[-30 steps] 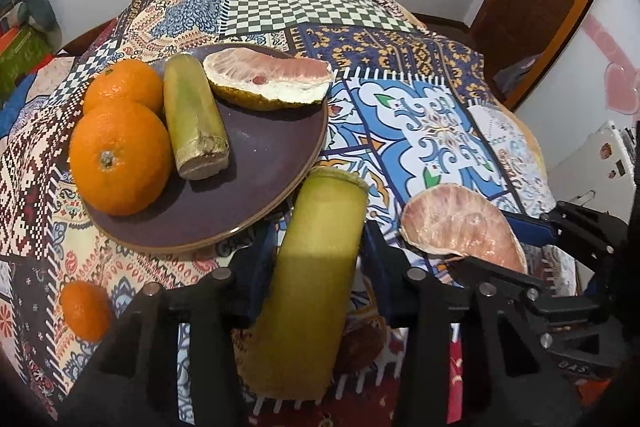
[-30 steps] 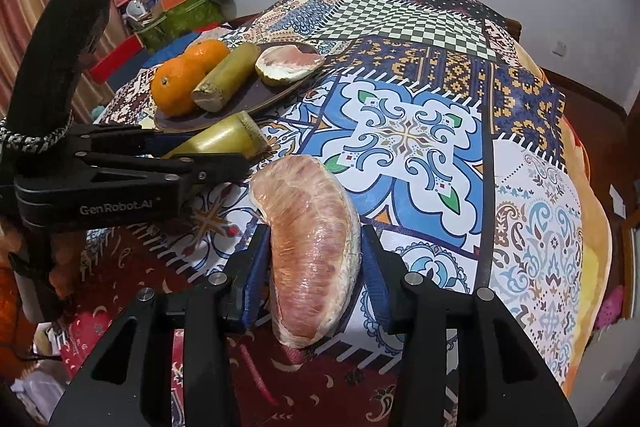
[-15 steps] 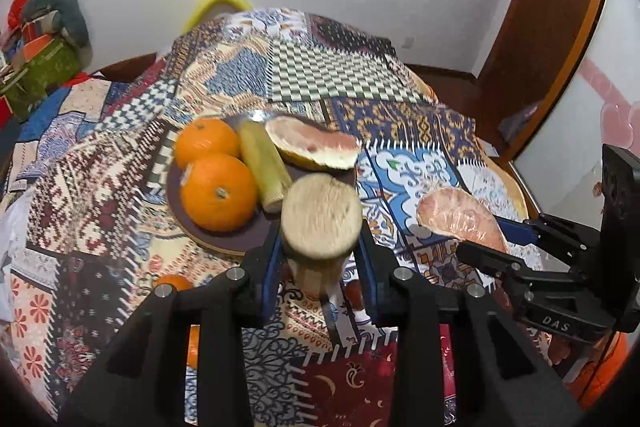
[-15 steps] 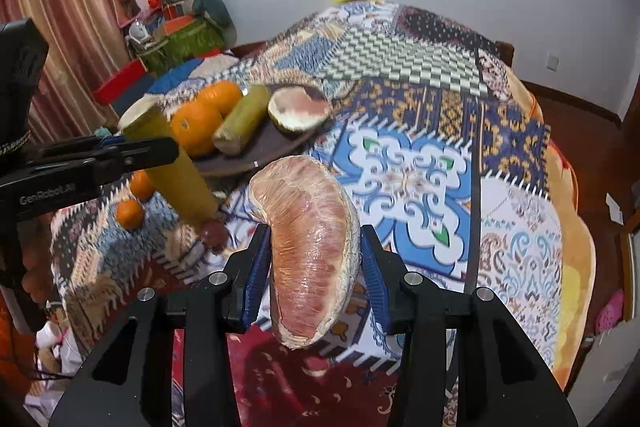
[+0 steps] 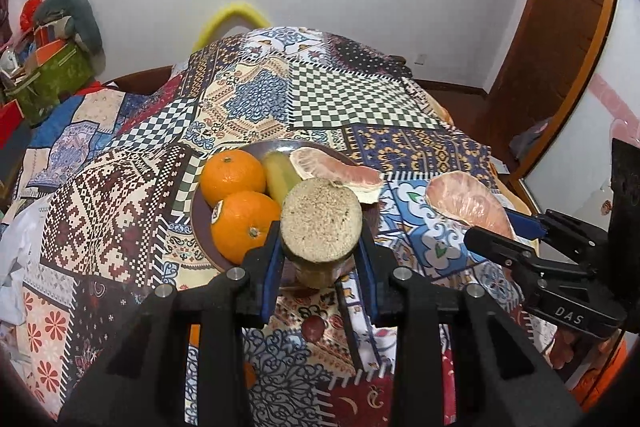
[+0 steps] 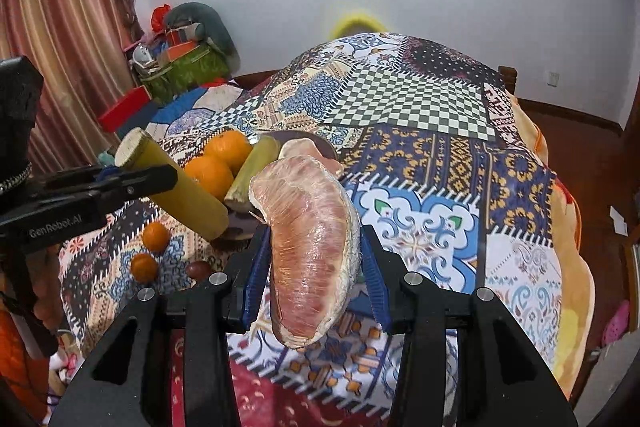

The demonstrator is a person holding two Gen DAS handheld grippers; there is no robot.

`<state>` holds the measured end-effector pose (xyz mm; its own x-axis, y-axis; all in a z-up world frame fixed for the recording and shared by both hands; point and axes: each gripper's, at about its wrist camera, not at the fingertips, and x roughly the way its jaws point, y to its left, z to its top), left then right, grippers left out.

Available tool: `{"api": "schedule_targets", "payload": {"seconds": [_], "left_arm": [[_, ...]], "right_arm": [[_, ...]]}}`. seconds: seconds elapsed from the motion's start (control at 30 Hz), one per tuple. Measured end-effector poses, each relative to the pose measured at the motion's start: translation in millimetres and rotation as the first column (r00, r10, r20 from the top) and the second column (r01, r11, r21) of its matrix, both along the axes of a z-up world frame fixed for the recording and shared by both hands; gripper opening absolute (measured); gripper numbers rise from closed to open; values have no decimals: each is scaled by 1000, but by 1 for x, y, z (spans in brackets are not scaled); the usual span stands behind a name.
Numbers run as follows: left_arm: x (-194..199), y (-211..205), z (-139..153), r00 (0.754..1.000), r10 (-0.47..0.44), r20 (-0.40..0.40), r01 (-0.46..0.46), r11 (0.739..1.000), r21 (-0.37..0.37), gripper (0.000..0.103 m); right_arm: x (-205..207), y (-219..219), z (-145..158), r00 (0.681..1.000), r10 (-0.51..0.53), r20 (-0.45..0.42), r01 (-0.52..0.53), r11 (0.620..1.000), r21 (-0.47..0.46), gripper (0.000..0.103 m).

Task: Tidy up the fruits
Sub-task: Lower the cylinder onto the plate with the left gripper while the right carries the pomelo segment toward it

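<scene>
yellow-green cane [image 5: 321, 223] clamped in left gripper [image 5: 320, 259], pomelo wedge [image 6: 312, 251] in right gripper [image 6: 314, 267]

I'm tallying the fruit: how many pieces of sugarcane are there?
2. One sugarcane piece is clamped in the left tongs, lifted above the cloth; the other lies on the plate beside the oranges.

From my left wrist view, the sugarcane piece [image 5: 321, 223] hides the near rim of the plate [image 5: 199, 223] and part of the second cane [image 5: 281, 173] behind it. 1 small orange [image 5: 249, 375] shows only as a sliver past my gripper's frame. On the right wrist view, the pomelo segment [image 6: 310, 251] covers the plate's right side, and the yellow thing [image 6: 357, 21] behind the bed is too blurred to identify.
</scene>
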<state>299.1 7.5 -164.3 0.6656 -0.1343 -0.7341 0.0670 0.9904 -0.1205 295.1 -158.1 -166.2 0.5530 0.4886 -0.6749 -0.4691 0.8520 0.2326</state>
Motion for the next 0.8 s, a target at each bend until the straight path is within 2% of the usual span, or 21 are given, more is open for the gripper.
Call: {"api": "schedule_targets", "payload": {"seconds": [0.47,0.8], "left_arm": [[42,10,-17,999,15,-34,-16,1000,-14,34],[77,19,-25,998,5,-64,-10,997,-74,34]], "right_arm": [[32,30,-12,999,20,-28,-20,1000,10,40],[59,46,-17,999,22,-36,-22,1000,6,40]]}}
